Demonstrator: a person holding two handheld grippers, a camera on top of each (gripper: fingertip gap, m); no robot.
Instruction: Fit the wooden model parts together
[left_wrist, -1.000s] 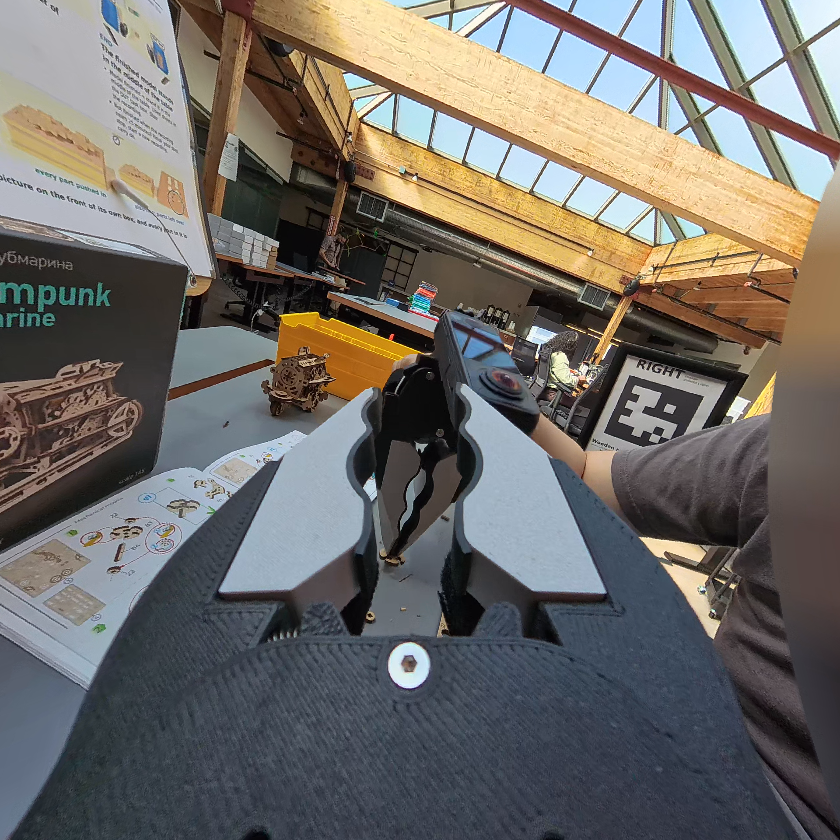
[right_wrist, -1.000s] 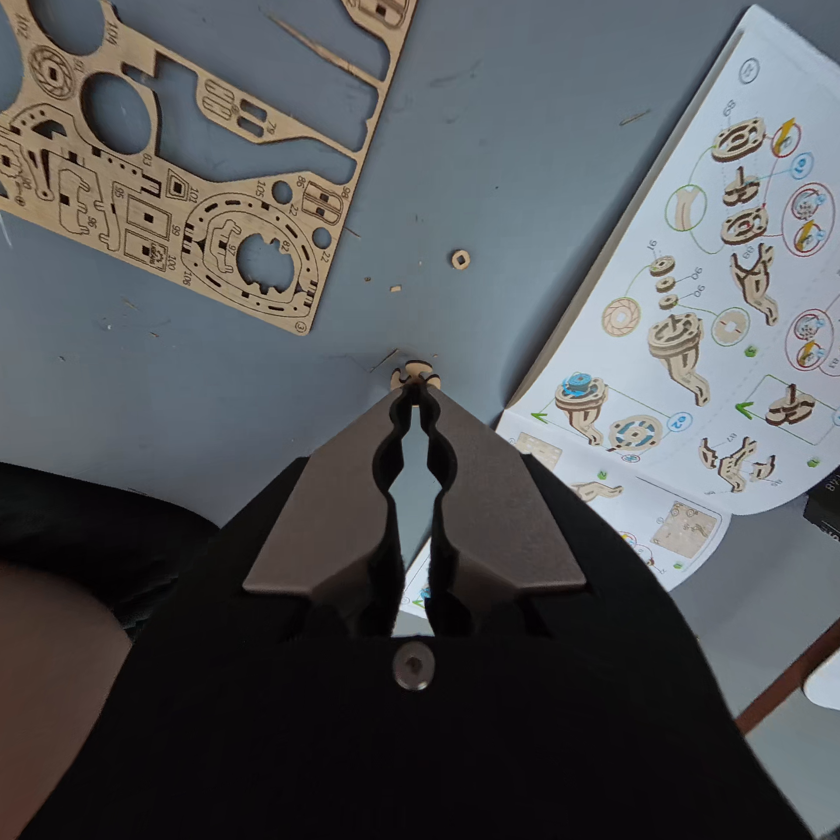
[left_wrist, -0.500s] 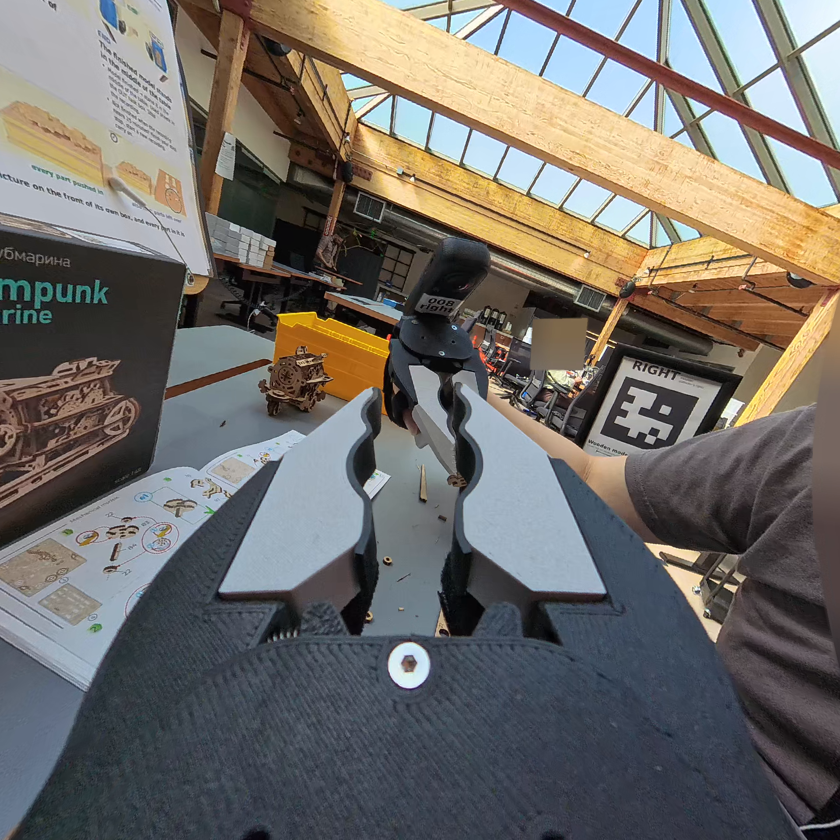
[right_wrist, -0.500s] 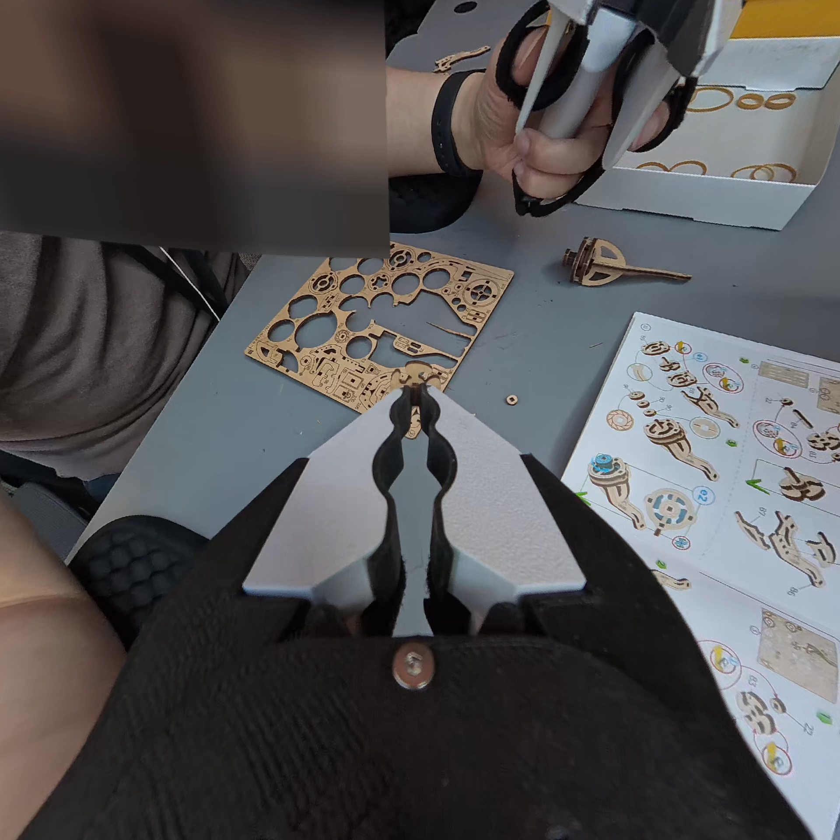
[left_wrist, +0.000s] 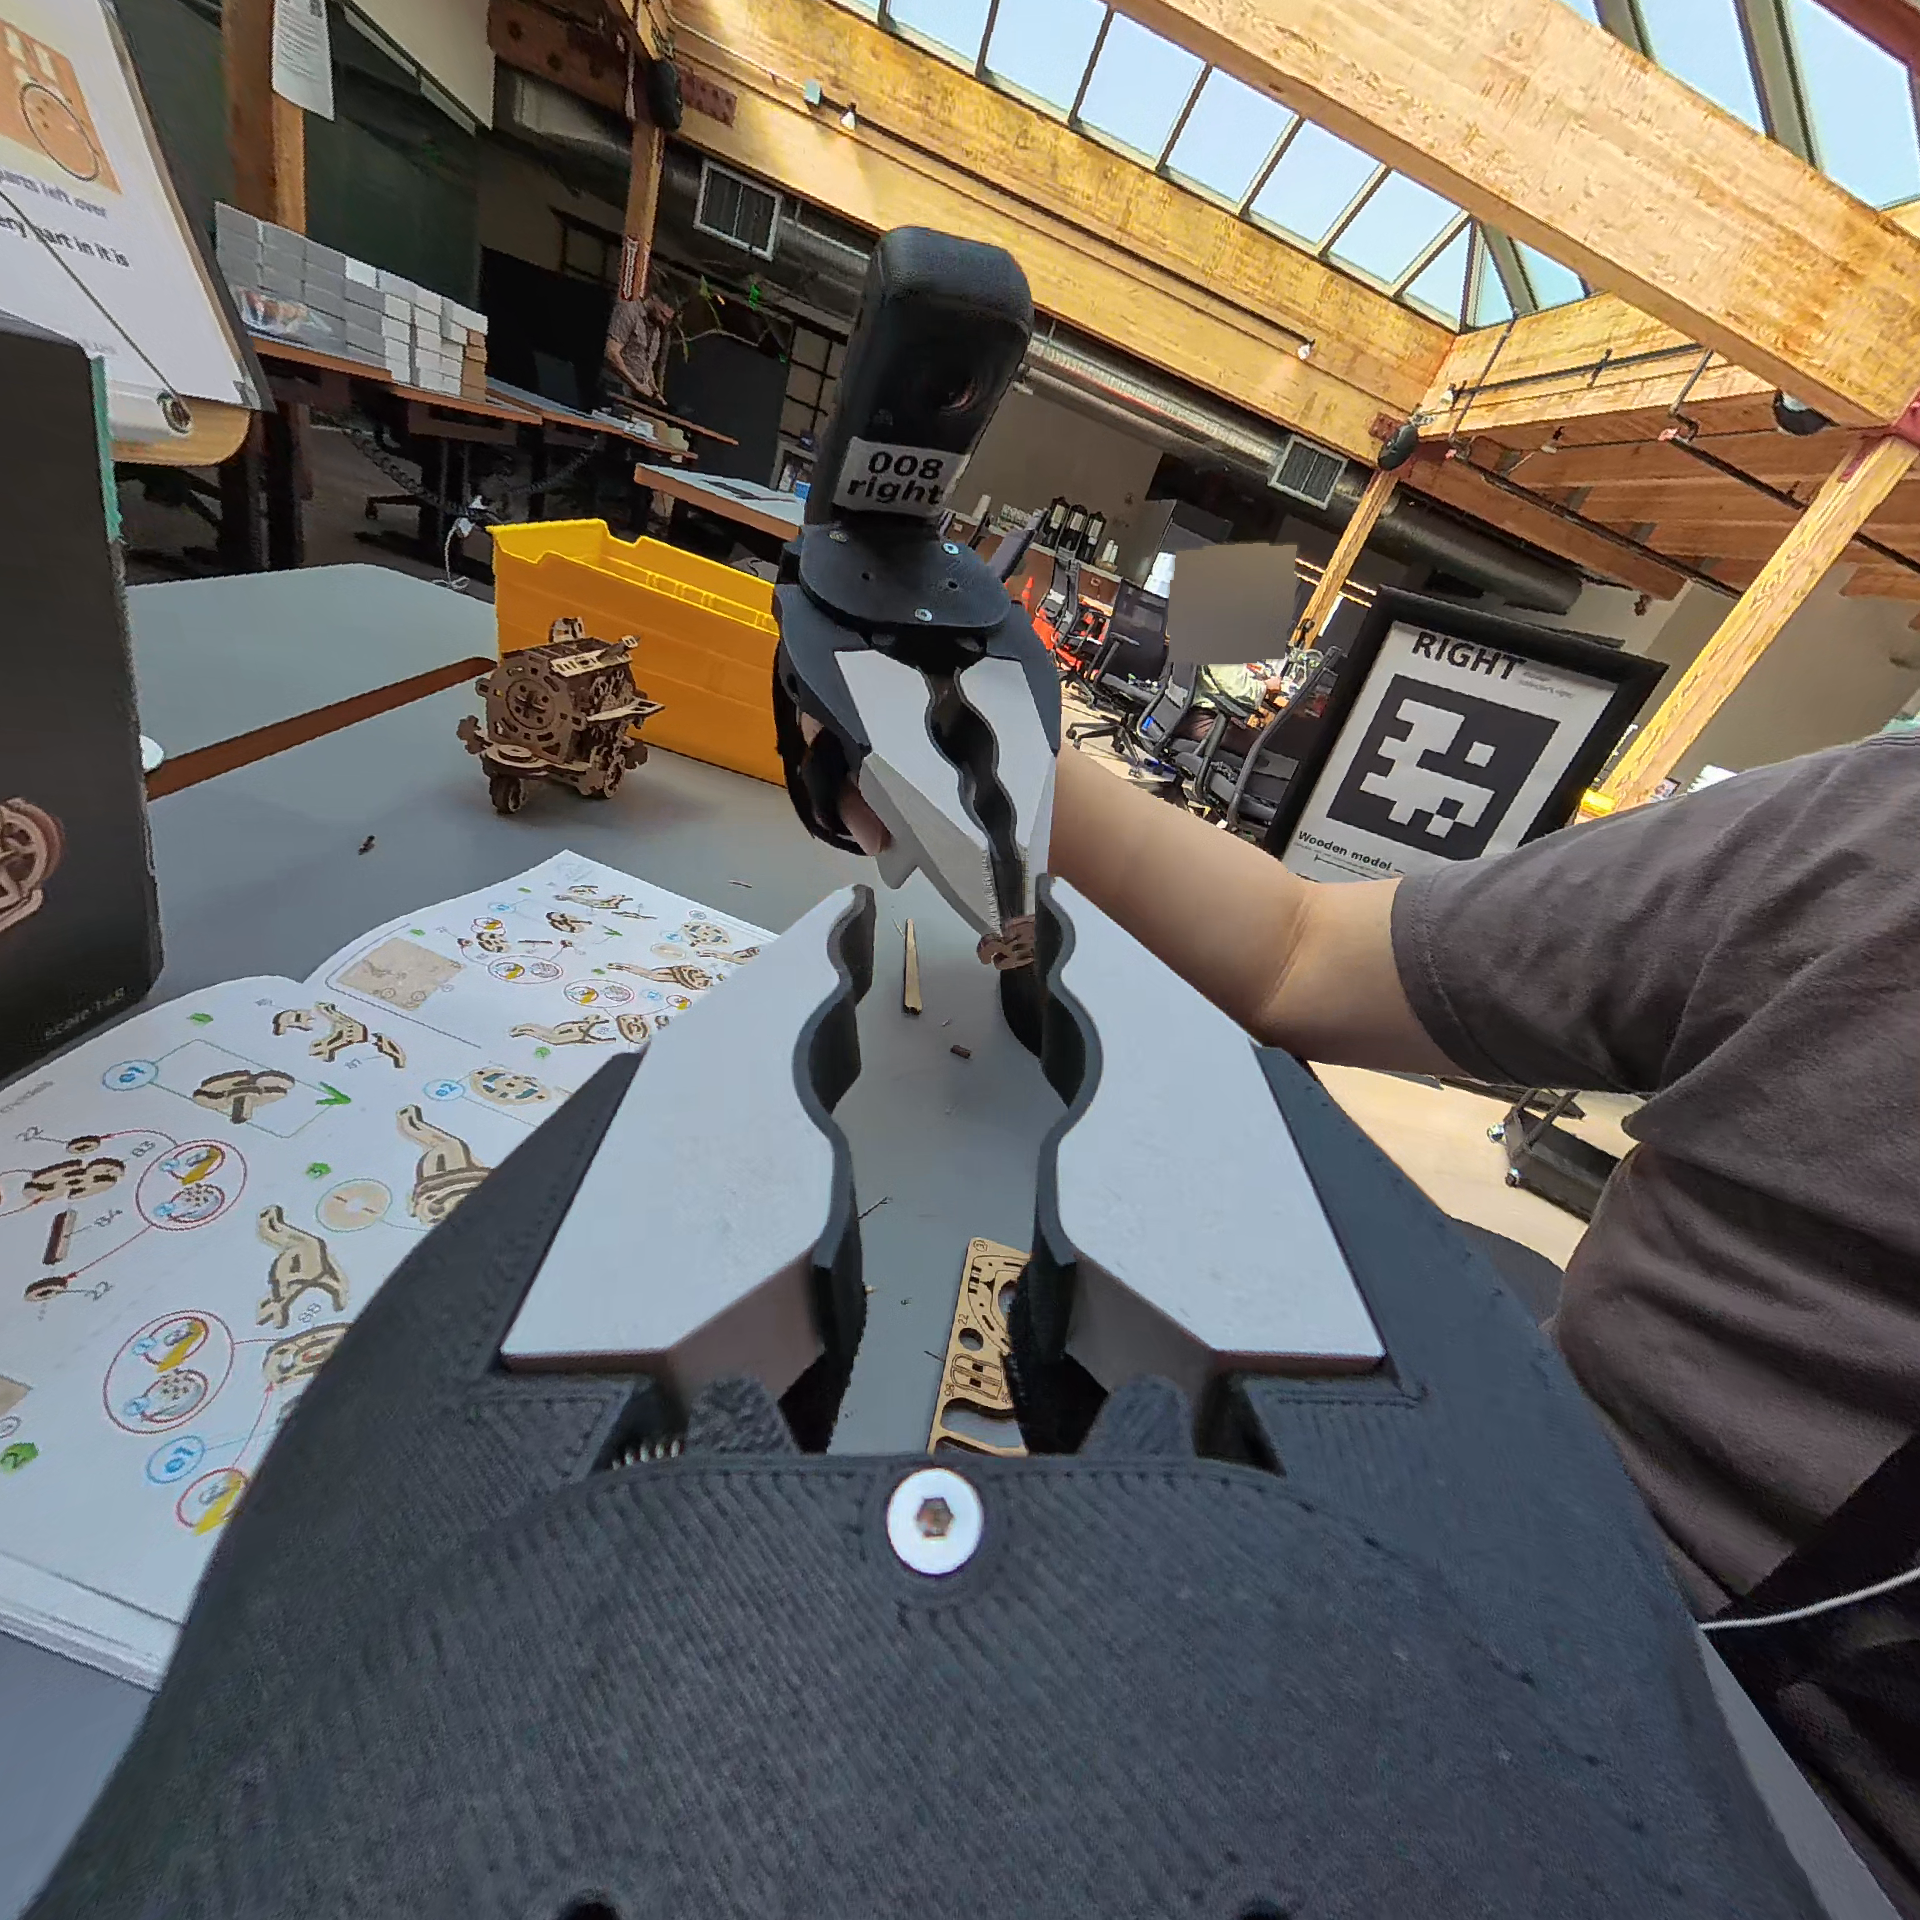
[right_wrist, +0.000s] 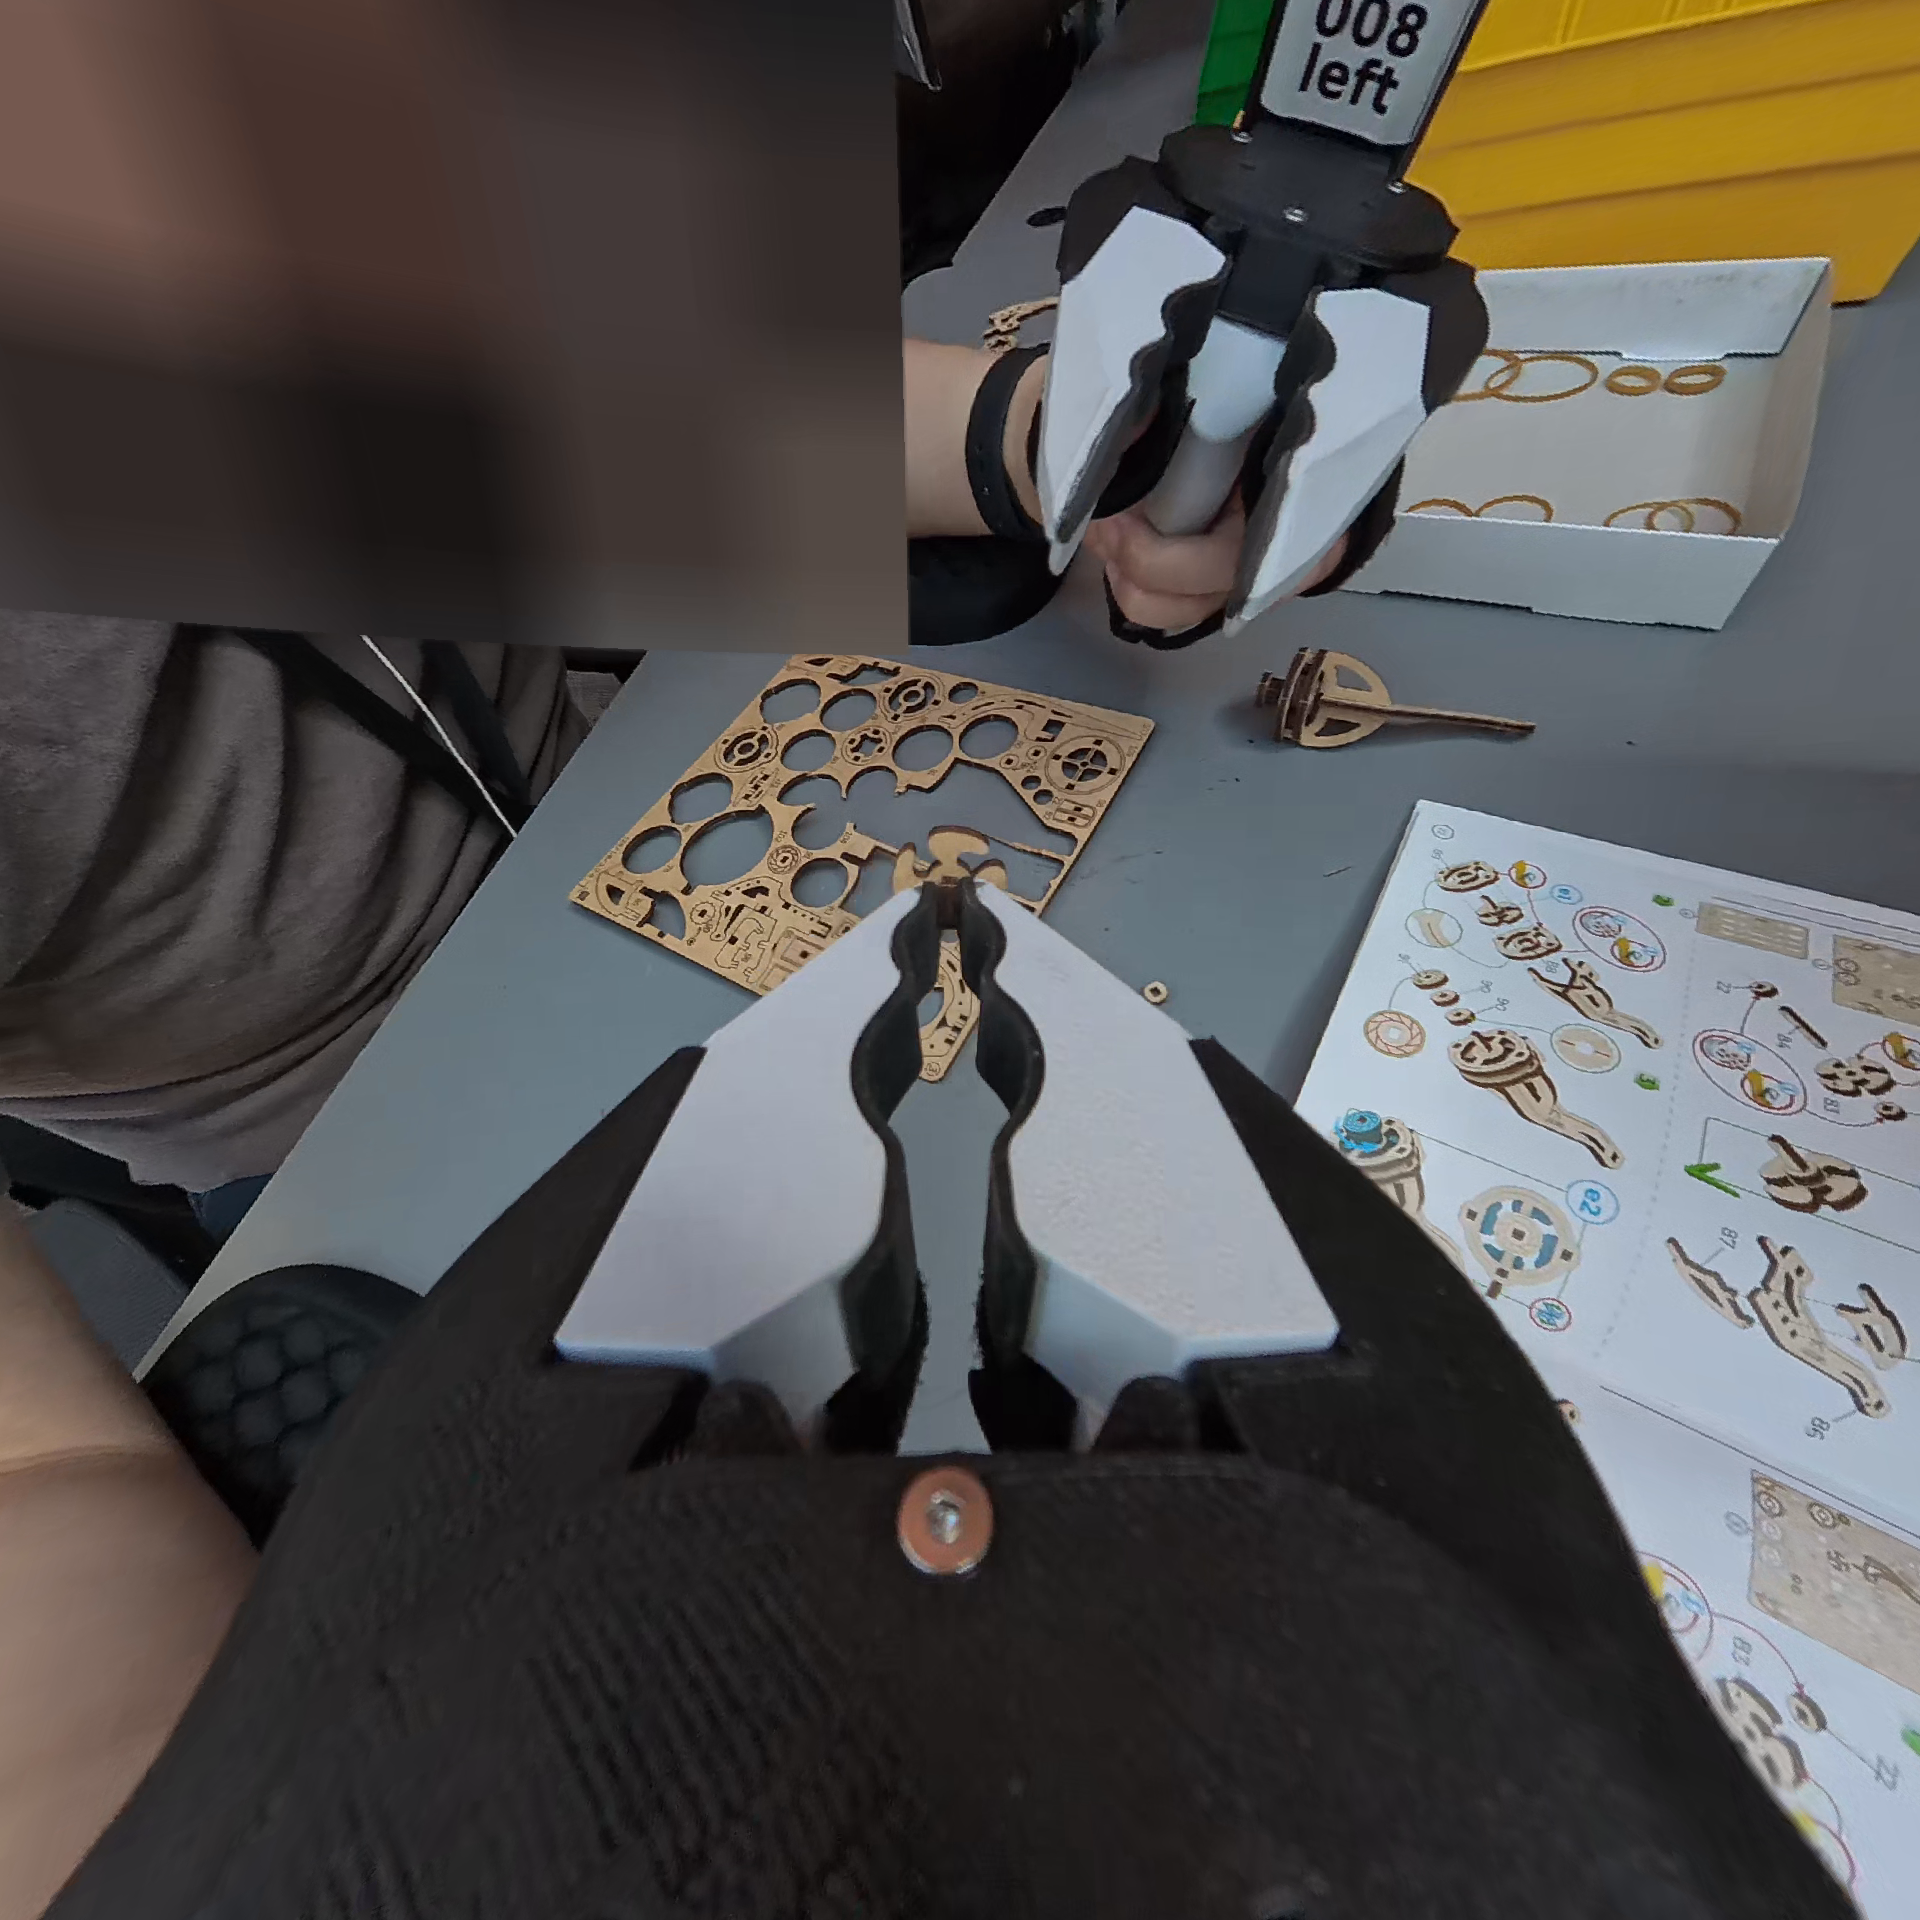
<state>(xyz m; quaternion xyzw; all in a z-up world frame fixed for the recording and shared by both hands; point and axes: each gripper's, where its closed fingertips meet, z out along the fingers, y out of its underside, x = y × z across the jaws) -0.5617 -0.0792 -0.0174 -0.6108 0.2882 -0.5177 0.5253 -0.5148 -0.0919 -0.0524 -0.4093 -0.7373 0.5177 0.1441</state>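
My right gripper is shut on a small lobed wooden part and holds it in the air above the table. In the left wrist view the same gripper points down with the part at its tips, just in front of my left gripper's right finger. My left gripper is open and empty; it also shows in the right wrist view, facing the right one. A punched plywood parts sheet lies flat below. A small wooden sub-assembly with a stick lies beside it.
An open instruction booklet lies on the grey table, also in the left wrist view. A white tray with wooden rings, a yellow bin, a finished wooden model and a black box stand around. A tiny washer lies loose. Tip to tip, the grippers are about 7 cm apart.
My right gripper has lifted the small wooden part off the table and swung up to face the left gripper. The left gripper stays open and has tilted down a little.
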